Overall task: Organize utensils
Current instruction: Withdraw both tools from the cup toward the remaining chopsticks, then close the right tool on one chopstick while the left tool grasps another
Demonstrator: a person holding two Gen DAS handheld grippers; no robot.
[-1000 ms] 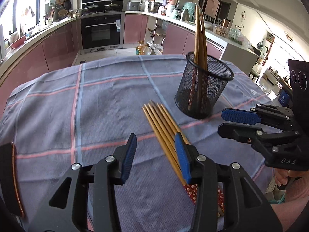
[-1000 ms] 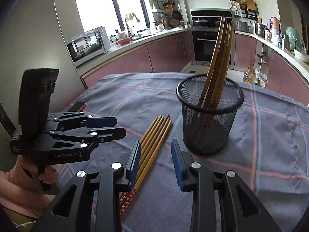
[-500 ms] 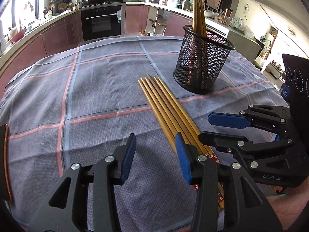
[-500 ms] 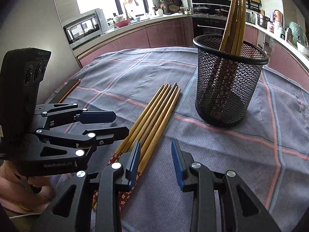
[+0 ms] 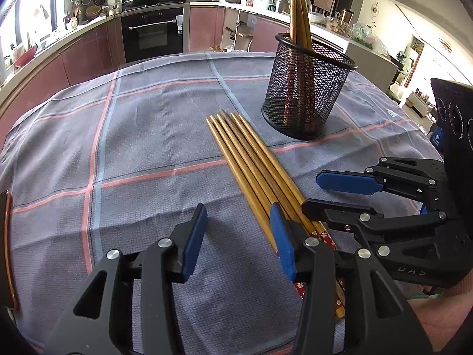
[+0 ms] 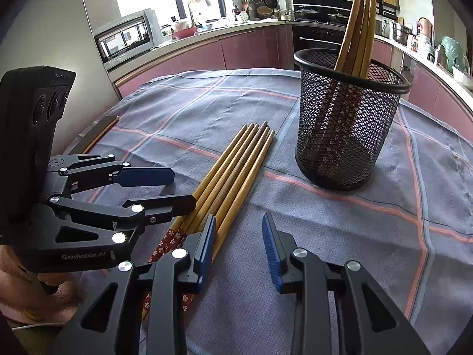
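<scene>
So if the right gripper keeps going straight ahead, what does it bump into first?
Probably just the tablecloth. The right gripper points at bare cloth between the loose chopsticks and the mesh cup, though depth is hard to judge.

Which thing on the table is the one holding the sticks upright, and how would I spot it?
Start at the grey checked tablecloth covering the table. On it lies a flat bundle of brown wooden chopsticks; just beyond their narrow tips stands the black wire-mesh cup. It is the only upright thing there, with more chopsticks poking from its top.
</scene>
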